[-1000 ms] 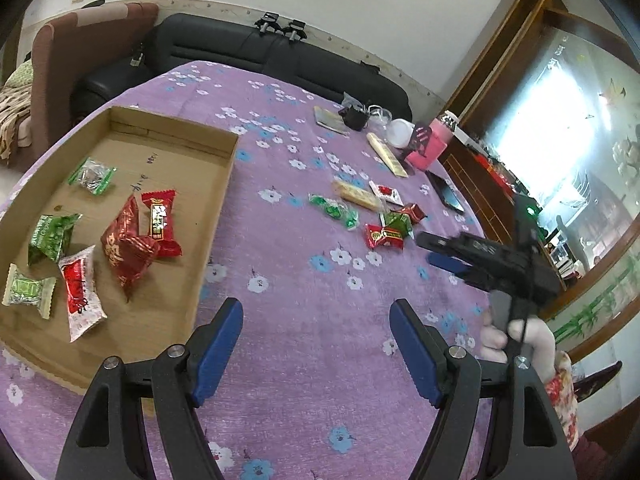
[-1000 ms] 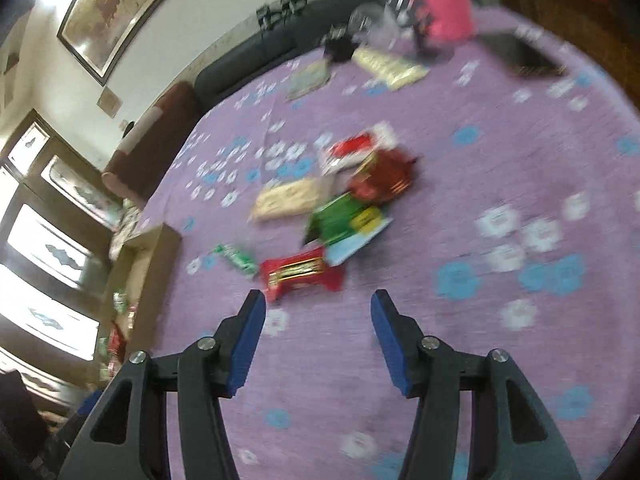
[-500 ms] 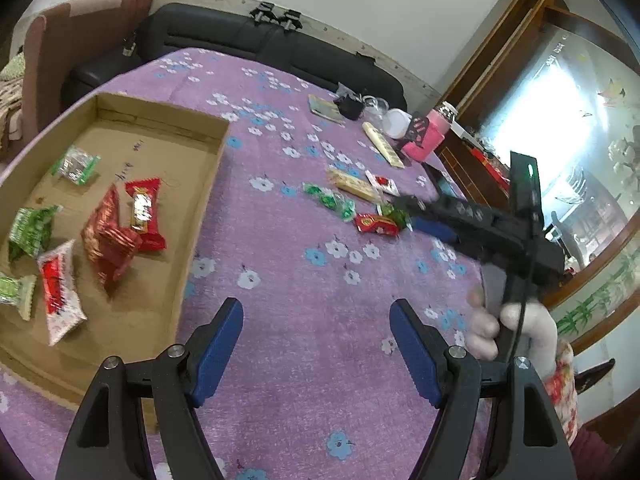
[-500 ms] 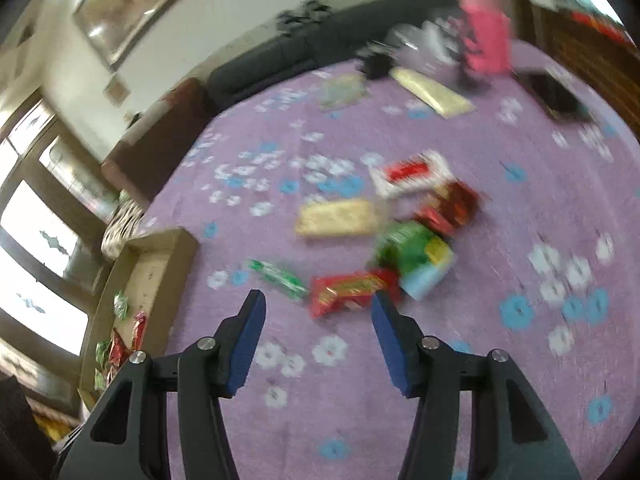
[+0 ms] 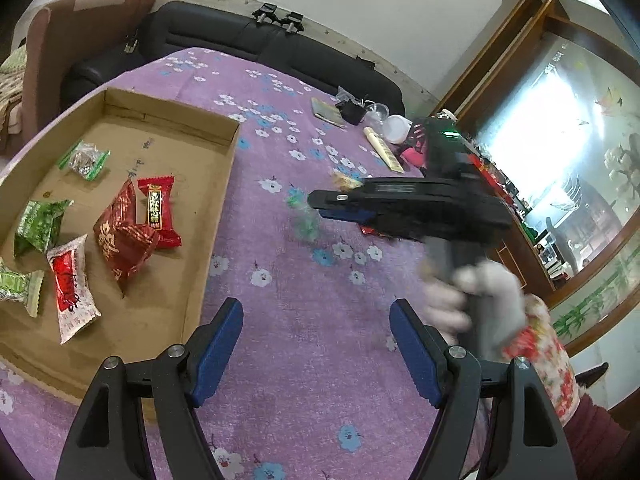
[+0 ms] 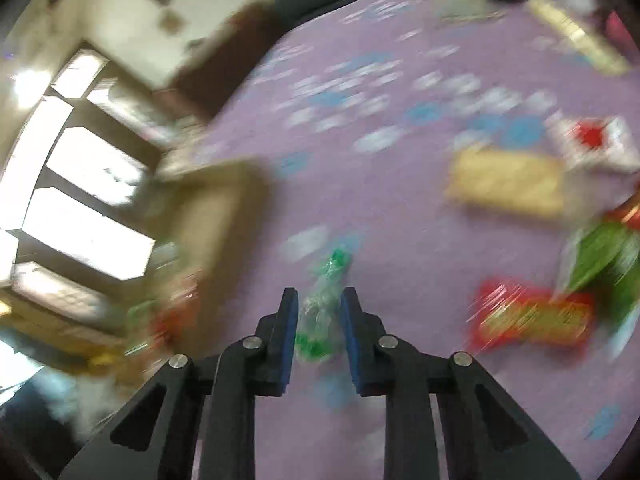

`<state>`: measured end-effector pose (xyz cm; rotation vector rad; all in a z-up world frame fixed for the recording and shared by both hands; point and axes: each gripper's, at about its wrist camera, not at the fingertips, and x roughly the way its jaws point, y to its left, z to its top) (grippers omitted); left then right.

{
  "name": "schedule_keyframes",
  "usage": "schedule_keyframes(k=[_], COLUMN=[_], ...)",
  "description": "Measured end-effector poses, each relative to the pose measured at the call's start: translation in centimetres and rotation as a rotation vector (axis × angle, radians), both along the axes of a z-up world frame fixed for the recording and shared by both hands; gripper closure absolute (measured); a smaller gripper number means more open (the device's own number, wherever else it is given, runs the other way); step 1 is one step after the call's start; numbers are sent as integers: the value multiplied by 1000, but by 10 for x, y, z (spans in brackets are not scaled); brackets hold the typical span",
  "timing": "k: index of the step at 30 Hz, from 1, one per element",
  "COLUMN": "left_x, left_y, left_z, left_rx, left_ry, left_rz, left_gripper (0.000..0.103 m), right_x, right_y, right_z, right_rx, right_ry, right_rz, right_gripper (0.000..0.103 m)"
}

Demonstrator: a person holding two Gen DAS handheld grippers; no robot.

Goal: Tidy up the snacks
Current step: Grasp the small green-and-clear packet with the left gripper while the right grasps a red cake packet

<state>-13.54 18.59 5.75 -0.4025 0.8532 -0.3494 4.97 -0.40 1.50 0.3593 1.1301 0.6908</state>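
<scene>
Six snacks in the cardboard tray at the table's left edge: three red, three green. My right gripper tilts down mid-table, jaws closing on one clear-green candy (blurry). My left gripper hovers wide open, empty.

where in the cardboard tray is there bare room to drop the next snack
Bare floor along the cardboard tray's far wall and right wall, beyond the red candy. The near-left part is crowded with wrappers. The right gripper is closing on a green-and-clear packet.
</scene>
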Motion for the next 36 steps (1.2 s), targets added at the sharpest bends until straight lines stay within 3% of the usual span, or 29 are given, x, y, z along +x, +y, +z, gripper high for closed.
schedule_keyframes(k=[2,4,9,15,17,20,22,26,32,34,35,36], left_x=[2,3,5,10,9,8,9,11,2,0,0,0], left_y=[-2,-4,-14,-21,-18,-14,-12,-15,-12,-9,-7,-5], left_z=[-2,-4,-9,-12,-10,-9,-10,-13,-11,-11,-11,-10], left_rx=[-3,-8,-1,13,13,14,12,16,37,32,31,30], left_ry=[2,5,16,33,31,20,19,26,18,17,17,16], left_rz=[-7,-17,-52,-62,-52,-42,-34,-40,-53,-50,-47,-45], left_gripper=[24,24,24,24,24,24,24,24,24,24,24,24], right_x=[-12,-20,-29,-21,-20,-24,-29,-23,-10,-5,-3,-2], right_y=[-12,-35,-79,-84,-75,-62,-51,3,75,86,88,86], right_z=[16,27,25,2,10,19,27,20,7,-4,-8,-11], right_rx=[-31,-132,-220,-237,-315,-366,-314,-173,-192,-223,-227,-219], right_ry=[-64,-132,-151,-109,-208,-280,-308,-238,-199,-168,-151,-143], right_rz=[-22,-117,-278,-349,-383,-392,-355,-110,21,31,35,27], right_gripper=[80,74,68,65,64,62,62,62,63,75,87,87])
